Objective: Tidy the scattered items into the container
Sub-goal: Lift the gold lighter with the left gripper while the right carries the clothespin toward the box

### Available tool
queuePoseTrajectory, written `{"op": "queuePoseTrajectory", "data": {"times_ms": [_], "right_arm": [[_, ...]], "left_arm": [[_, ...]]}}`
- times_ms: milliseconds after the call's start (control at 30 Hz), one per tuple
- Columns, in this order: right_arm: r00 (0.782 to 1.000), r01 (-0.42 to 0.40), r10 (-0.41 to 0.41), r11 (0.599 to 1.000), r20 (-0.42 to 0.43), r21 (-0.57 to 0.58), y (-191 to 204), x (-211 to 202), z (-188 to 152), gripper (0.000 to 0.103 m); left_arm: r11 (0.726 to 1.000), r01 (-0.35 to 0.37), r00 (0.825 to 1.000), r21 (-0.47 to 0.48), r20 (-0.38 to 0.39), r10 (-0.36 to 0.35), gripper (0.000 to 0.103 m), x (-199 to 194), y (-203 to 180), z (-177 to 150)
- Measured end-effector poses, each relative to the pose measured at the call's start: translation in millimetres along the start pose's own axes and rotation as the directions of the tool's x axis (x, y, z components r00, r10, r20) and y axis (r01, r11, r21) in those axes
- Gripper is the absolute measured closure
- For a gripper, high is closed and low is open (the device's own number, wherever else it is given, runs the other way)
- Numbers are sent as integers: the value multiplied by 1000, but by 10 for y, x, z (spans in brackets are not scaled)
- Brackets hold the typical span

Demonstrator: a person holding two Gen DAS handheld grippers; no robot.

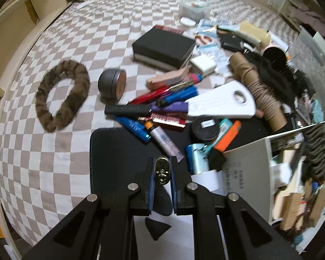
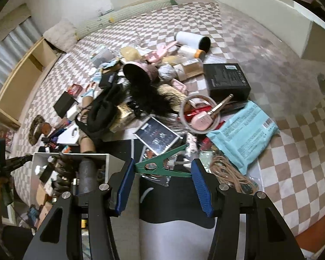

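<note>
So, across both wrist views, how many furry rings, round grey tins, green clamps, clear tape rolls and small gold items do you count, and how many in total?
Furry rings: 1
Round grey tins: 1
Green clamps: 1
Clear tape rolls: 1
Small gold items: 1
Total: 5
</note>
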State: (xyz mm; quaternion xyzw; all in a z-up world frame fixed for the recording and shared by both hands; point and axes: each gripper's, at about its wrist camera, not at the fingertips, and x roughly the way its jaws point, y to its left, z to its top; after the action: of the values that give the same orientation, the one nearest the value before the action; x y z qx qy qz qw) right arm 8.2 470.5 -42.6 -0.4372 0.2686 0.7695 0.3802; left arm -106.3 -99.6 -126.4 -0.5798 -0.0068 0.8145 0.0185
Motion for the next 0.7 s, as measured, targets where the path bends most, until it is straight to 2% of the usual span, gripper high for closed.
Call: {"op": "queuePoseTrajectory", "data": {"times_ms": [200, 400, 700], "right_arm": [[996, -88, 88, 996, 7, -31, 205, -94, -24, 49], [986, -163, 164, 984, 10, -78, 477, -204, -55, 49], [962, -269, 272, 950, 2, -157, 887, -368, -133, 49]], "left_arm": [[998, 61, 996, 0, 64, -61, 90, -262, -74, 50], [993, 112, 983, 23, 141, -114, 90, -533, -159, 153], [972, 210, 943, 105, 242, -230, 90, -1006, -482, 178]]}}
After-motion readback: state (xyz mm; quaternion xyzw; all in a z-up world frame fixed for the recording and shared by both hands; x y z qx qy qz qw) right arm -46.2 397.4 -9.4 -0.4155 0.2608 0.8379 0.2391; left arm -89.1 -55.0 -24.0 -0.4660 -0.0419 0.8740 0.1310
